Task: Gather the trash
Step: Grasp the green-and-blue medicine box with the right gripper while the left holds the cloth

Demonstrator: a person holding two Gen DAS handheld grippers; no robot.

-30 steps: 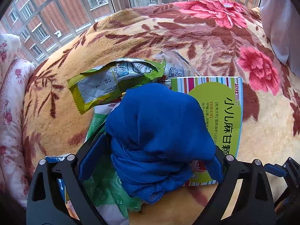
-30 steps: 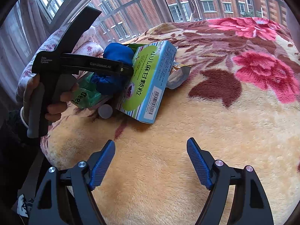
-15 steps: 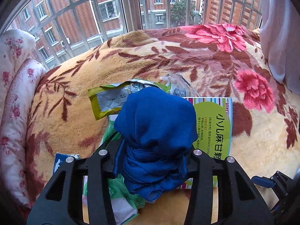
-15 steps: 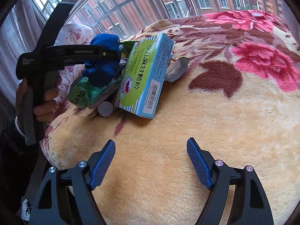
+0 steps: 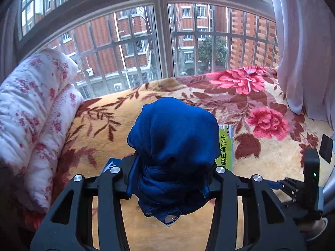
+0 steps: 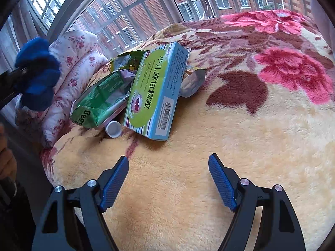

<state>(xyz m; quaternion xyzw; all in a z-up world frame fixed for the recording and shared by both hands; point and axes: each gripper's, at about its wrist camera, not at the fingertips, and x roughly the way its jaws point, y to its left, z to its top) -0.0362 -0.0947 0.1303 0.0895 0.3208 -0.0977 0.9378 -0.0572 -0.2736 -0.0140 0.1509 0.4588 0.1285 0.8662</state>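
Left wrist view: the left gripper [image 5: 170, 179] is clenched on a bundle of blue cloth [image 5: 173, 144]. The jaws closed on it within the last second, and both pads press into its lower folds. The bundle bulges above the fingers and a frayed edge hangs below them. It is held clear of the floral blanket [image 5: 261, 163] that covers the bed. Just beside the cloth, on its right, a strip of the green medicine box [image 5: 225, 148] shows; the rest is hidden behind the cloth. Left of the cloth lies a rolled white quilt with pink flowers [image 5: 39, 113], and behind it a barred window [image 5: 163, 44]. Far right of the cloth, part of the right gripper's body is visible at the blanket's edge.

Right wrist view: the right gripper [image 6: 168, 181] is released, jaws wide with nothing between them, over bare blanket. The green medicine box [image 6: 156, 90] lies on the blanket beyond the fingers. Touching the box on its left is a crumpled green wrapper [image 6: 98, 104]; a second yellow-green wrapper [image 6: 125, 59] sits behind that one. A white bottle cap [image 6: 113, 128] rests at the box's lower left corner. A silvery crumpled packet [image 6: 191, 81] lies against the box's right side. Well left of the box, raised off the bed, the blue cloth [image 6: 36, 73] is in the left gripper.
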